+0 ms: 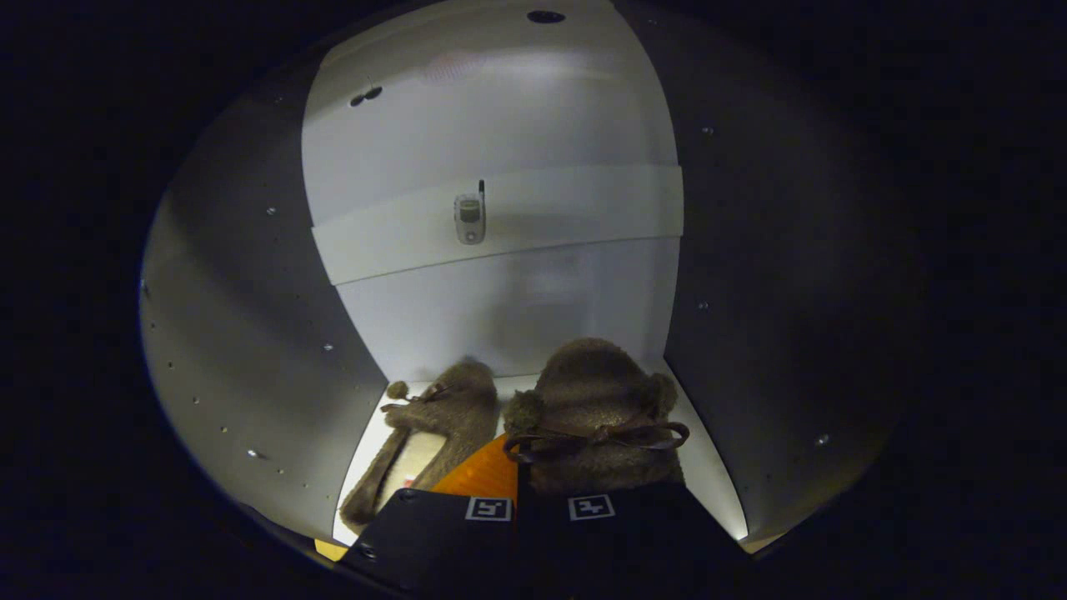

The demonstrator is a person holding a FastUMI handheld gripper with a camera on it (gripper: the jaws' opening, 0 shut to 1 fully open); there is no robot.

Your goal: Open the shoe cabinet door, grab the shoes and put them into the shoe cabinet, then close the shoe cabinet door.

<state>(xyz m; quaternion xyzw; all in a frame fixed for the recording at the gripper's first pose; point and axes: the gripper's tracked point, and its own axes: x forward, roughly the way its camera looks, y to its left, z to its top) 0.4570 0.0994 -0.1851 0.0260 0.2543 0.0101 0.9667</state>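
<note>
I am looking into the white shoe cabinet (500, 317). Two brown fuzzy slippers lie on its floor (708, 479), toes toward the back wall. The left slipper (442, 417) rests flat just ahead of my left finger, with its pale insole showing. The right slipper (596, 400), with a brown bow across its top, sits right at my fingers. My gripper (517, 467) has its fingers drawn close together and appears shut on the near edge of that right slipper. The exact contact is hidden behind the slipper's fur.
The cabinet's grey side walls (250, 333) with rows of small shelf-pin holes stand close on both sides. A horizontal white band crosses the back wall and carries a small device (469, 218). There is little room between the two slippers.
</note>
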